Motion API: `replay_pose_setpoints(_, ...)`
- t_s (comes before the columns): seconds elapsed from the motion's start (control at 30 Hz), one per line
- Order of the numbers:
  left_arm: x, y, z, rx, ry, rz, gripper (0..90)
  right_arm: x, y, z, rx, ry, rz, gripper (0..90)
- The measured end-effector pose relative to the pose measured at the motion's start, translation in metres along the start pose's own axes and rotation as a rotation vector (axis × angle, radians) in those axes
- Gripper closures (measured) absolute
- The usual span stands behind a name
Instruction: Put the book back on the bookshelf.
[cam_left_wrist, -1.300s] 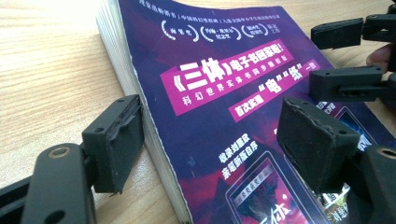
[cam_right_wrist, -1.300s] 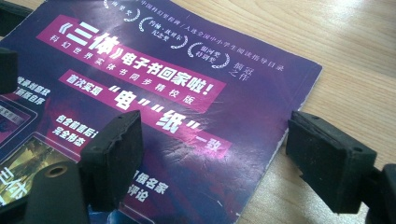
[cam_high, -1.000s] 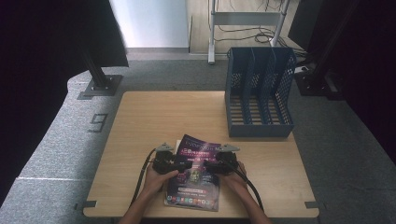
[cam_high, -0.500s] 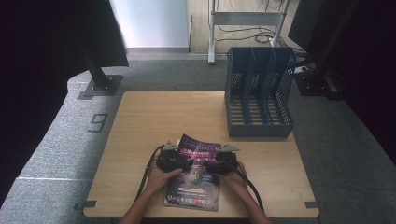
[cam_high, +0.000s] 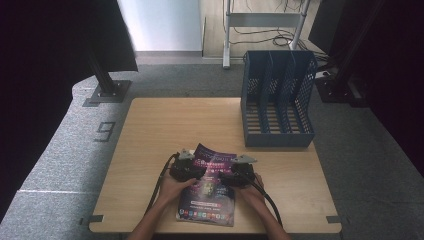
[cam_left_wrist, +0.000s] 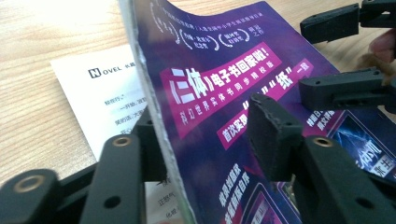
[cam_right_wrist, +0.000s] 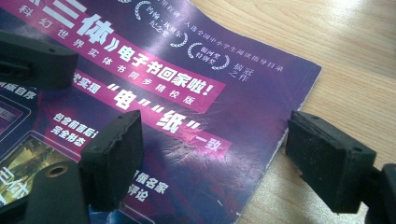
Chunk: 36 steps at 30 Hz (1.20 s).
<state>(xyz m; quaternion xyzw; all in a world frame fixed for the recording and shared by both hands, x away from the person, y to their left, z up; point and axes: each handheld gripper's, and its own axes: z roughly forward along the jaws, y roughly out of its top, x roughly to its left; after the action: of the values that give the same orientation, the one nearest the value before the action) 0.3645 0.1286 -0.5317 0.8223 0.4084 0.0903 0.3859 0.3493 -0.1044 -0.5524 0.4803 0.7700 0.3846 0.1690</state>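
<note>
- Pale wooden bench (cam_high: 165, 130) under grey carpet surroundings carries the work; both grippers sit at its near edge
- left gripper (cam_left_wrist: 205, 140) has its jaws apart, straddling the lifted left edge of the purple magazine (cam_high: 209, 186); one jaw under the cover, one above; not yet clamped
- right gripper (cam_right_wrist: 215, 154) stands apart too, its jaws spanning the magazine's right edge, nothing pinched
- white printed page (cam_left_wrist: 107, 98) lies exposed just beside the left gripper's lower jaw
- blue file rack (cam_high: 276, 97) waits well beyond the right gripper, compartments vacant
- judged early: edge raised; gripping, lifting and filing remain
</note>
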Motion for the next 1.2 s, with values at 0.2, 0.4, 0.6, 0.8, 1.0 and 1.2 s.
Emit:
replay_pose_setpoints(0.2,-0.0023,-0.0005,0.0031,0.0,0.007,0.018,57.2,0.0,-0.0007,-0.0002,-0.003,0.001,0.001,18.9)
replay_pose_setpoints(0.4,-0.0009,-0.0002,0.0014,-0.013,-0.006,0.02,65.0,0.0,-0.0012,-0.0002,-0.007,0.0,0.001,18.9)
replay_pose_setpoints(0.6,-0.0013,-0.0007,0.0008,-0.028,-0.01,0.032,72.5,-0.0001,-0.0015,-0.0001,-0.011,0.0,0.0,18.8)
replay_pose_setpoints(0.8,-0.0022,-0.001,0.0004,-0.035,-0.004,0.035,77.0,-0.0003,-0.0014,0.0,-0.01,0.002,0.0,18.7)
replay_pose_setpoints(1.0,-0.0026,-0.0018,0.0022,-0.043,-0.006,0.031,75.7,-0.0004,-0.0015,0.0,-0.011,0.002,-0.001,18.7)
replay_pose_setpoints(1.2,-0.0042,-0.001,-0.0004,-0.068,-0.016,0.039,82.6,-0.0004,-0.0015,0.0,-0.011,0.002,0.0,18.7)
